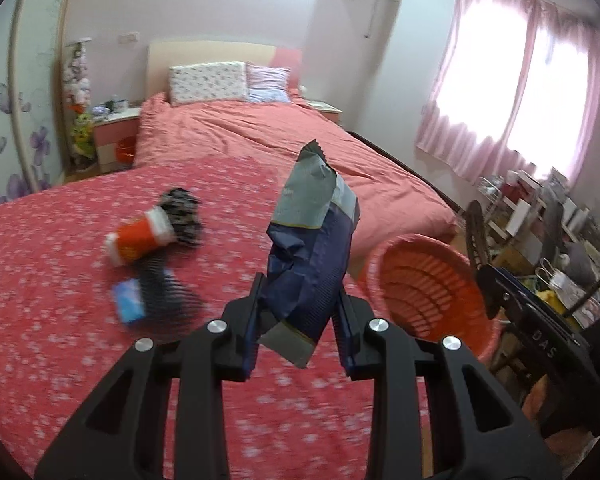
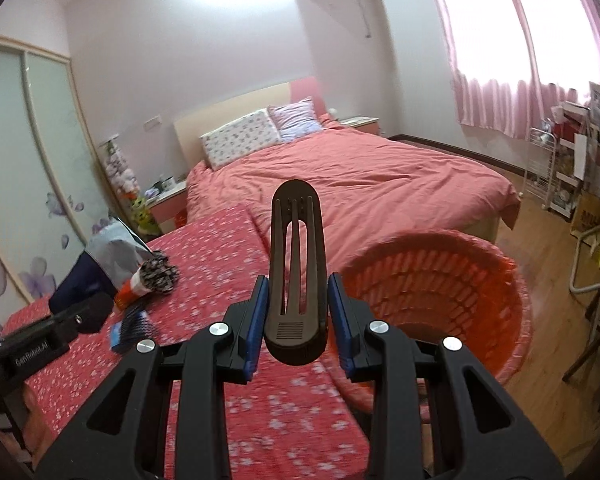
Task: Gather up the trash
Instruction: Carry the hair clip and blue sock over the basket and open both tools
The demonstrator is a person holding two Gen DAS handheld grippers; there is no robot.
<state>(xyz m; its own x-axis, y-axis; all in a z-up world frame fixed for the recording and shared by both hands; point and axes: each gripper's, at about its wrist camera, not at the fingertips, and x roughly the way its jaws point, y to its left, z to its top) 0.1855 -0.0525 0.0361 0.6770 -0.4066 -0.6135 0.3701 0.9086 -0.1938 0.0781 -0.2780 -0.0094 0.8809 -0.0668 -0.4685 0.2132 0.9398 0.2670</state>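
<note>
My left gripper [image 1: 298, 304] is shut on a crumpled navy and grey snack bag [image 1: 314, 240] and holds it upright above the red flowered cloth, left of the orange basket [image 1: 428, 292]. My right gripper [image 2: 296, 304] is shut on a dark brown slotted plastic piece [image 2: 296, 264] that stands upright between the pads, left of the orange basket [image 2: 432, 292]. On the cloth lie a red and white cup [image 1: 138, 240], a black patterned wad [image 1: 182, 216], a blue packet [image 1: 129, 300] and a black comb [image 1: 168, 292]. The bag [image 2: 108, 256] also shows in the right wrist view.
The red flowered cloth [image 1: 60, 280] covers a surface at the foot of a pink bed [image 1: 280, 136]. Cluttered shelves [image 1: 540, 208] and a chair stand at the right under a pink-curtained window. A nightstand [image 1: 116, 128] stands left of the bed.
</note>
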